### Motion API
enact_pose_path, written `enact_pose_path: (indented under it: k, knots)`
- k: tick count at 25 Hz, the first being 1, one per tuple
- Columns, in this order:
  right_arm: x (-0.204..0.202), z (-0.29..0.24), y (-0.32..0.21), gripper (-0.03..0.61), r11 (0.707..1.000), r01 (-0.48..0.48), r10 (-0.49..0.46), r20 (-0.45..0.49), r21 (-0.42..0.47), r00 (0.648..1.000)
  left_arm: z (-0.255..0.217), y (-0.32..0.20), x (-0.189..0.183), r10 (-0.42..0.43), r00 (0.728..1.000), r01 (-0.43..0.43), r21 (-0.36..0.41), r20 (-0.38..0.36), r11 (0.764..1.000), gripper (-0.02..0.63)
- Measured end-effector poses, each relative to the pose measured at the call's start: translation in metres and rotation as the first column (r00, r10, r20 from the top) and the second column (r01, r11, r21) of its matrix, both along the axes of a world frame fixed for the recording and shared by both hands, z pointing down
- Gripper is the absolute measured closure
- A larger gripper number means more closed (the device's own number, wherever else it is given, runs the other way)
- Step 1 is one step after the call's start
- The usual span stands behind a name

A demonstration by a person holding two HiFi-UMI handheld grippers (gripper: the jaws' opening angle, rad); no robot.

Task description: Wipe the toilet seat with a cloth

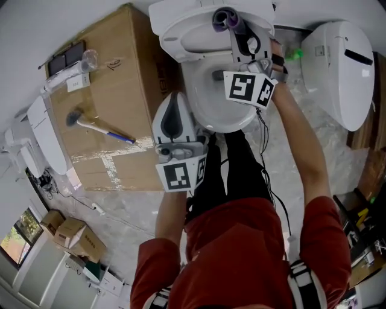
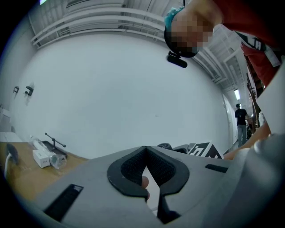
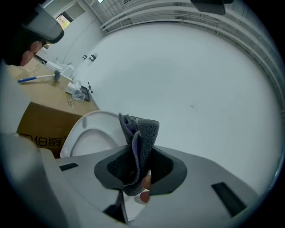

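My right gripper (image 1: pixel 233 25) clamps the cloth (image 1: pixel 225 18) at the toilet seat's (image 1: pixel 175 31) twelve o'clock; I'd press flat, sweeping clockwise.

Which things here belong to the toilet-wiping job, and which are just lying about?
Job: grey-and-purple knitted cloth, white plastic toilet seat, right tool.
Lying about: brown cardboard box, white-and-blue brush, second white toilet.
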State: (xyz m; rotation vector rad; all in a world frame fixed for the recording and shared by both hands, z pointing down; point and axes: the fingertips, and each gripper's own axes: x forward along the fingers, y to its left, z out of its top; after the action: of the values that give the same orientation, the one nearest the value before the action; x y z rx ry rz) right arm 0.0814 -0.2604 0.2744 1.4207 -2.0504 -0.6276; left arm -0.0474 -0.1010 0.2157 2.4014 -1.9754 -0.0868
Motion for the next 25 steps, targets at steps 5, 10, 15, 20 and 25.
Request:
enact_pose_path:
  k: [5,10,15,20,25]
  knots:
    - [0.043,0.013,-0.003,0.505,0.998,-0.058,0.057,0.018,0.029,0.998,0.017,-0.011,0.022,0.034,0.999,-0.034,-0.027,0.002,0.999,0.601]
    - [0.077,0.034,-0.003,0.505,0.993,-0.095,0.093,0.024,0.065,0.995,0.036,-0.022,0.038,0.058,0.998,-0.058,-0.047,0.007,0.997,0.601]
    - [0.096,0.059,0.001,0.505,0.991,-0.119,0.116,0.056,0.064,0.992,0.055,-0.034,0.046,0.064,0.998,-0.064,-0.053,-0.005,0.997,0.601]
    - [0.095,0.074,0.007,0.505,0.99,-0.088,0.084,0.041,0.111,0.996,0.076,-0.044,0.049,0.061,0.998,-0.061,-0.065,-0.006,0.996,0.601]
    - [0.095,0.125,0.014,0.505,0.996,-0.077,0.076,0.042,0.039,0.996,0.104,-0.047,0.054,0.063,0.998,-0.063,-0.09,-0.008,0.994,0.601]
